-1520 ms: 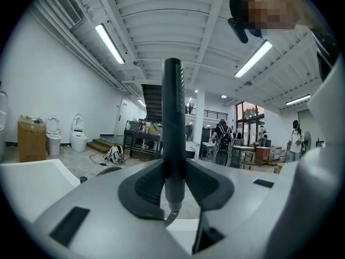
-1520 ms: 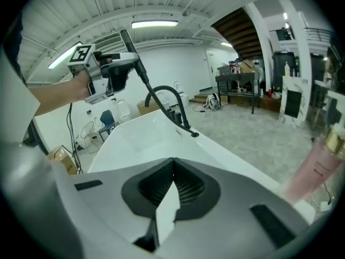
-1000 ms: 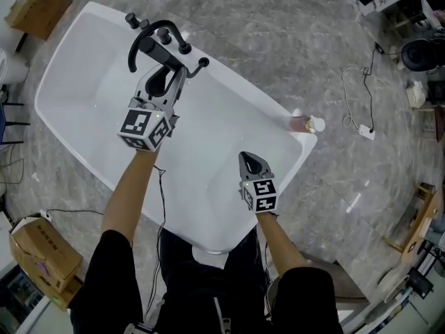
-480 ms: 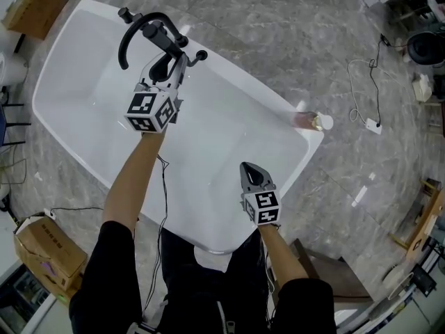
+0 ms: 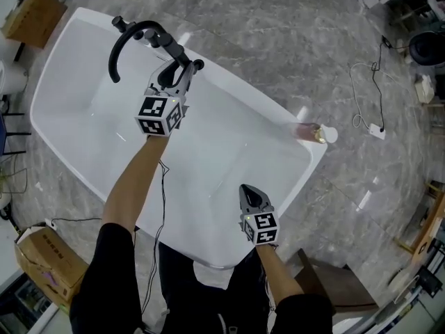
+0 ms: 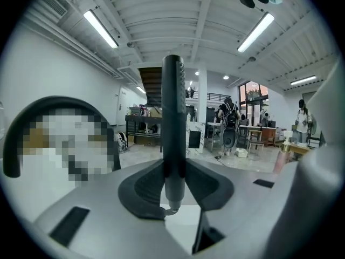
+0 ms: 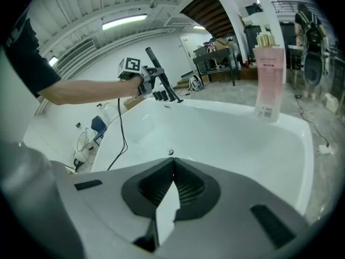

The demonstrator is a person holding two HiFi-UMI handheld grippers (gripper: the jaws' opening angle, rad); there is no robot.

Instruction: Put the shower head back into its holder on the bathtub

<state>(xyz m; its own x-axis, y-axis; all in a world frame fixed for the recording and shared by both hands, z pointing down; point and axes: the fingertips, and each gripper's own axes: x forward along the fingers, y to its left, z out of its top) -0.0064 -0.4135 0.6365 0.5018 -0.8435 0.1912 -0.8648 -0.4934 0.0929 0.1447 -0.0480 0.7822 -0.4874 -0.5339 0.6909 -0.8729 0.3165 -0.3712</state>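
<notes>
One tub (image 5: pixel 229 152), one black faucet (image 5: pixel 139 26), one pink bottle (image 5: pixel 306 129) on rim. 2 grippers: L gripper (image 5: pixel 174 78) pinching the one shower head (image 6: pixel 173 117); R gripper (image 5: pixel 249 191) jaws pressed together, empty.

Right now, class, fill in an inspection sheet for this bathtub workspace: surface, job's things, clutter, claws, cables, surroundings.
Surface: white bathtub on a grey marbled floor.
Job's things: black shower head upright in the left claw, beside the black tap; holder not made out.
Clutter: pink bottle standing on the tub rim.
Claws: left claw shut on the shower head; right claw shut, holding nothing, over the tub.
Cables: black cable hanging from the left arm; white cable with plug on the floor.
Surroundings: cardboard boxes on the floor.
</notes>
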